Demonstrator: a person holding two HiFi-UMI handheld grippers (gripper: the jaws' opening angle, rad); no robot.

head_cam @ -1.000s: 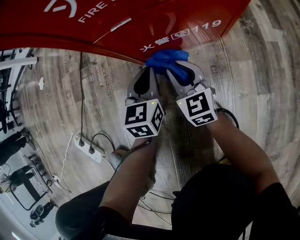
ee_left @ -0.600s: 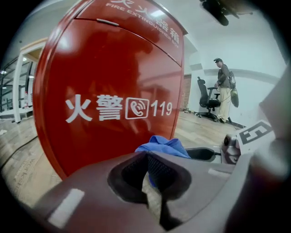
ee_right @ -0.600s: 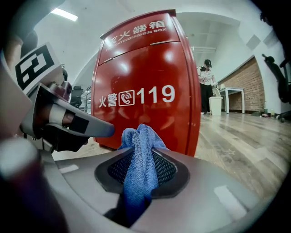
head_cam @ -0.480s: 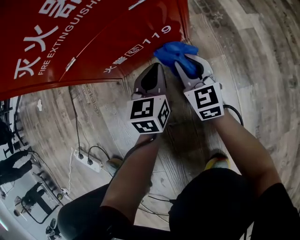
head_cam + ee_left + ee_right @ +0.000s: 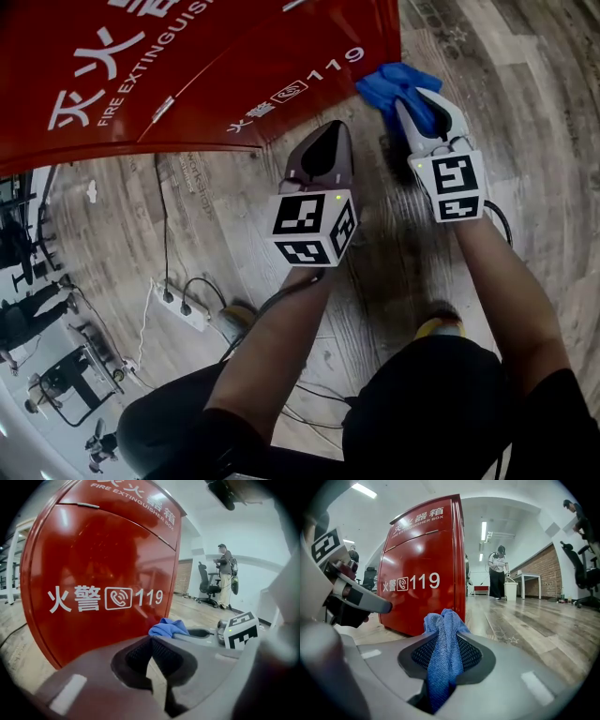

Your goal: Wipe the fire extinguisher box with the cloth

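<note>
**Cloth at the box's lower corner**

My right gripper (image 5: 410, 92) is clamped on the blue cloth (image 5: 392, 81); in the right gripper view the cloth (image 5: 442, 653) hangs bunched between the pads, its top poking out above the jaws; it sits at the lower front corner of the red fire extinguisher box (image 5: 187, 66), next to the white "119" print; whether it touches the metal I cannot tell. My left gripper (image 5: 328, 133) has its jaws together with nothing between them; it points at the box's front face, just beside the right one, low over the wood-pattern floor (image 5: 525, 84); the box stands upright on that floor; a white power strip (image 5: 183, 305) lies well apart, to my left.
</note>
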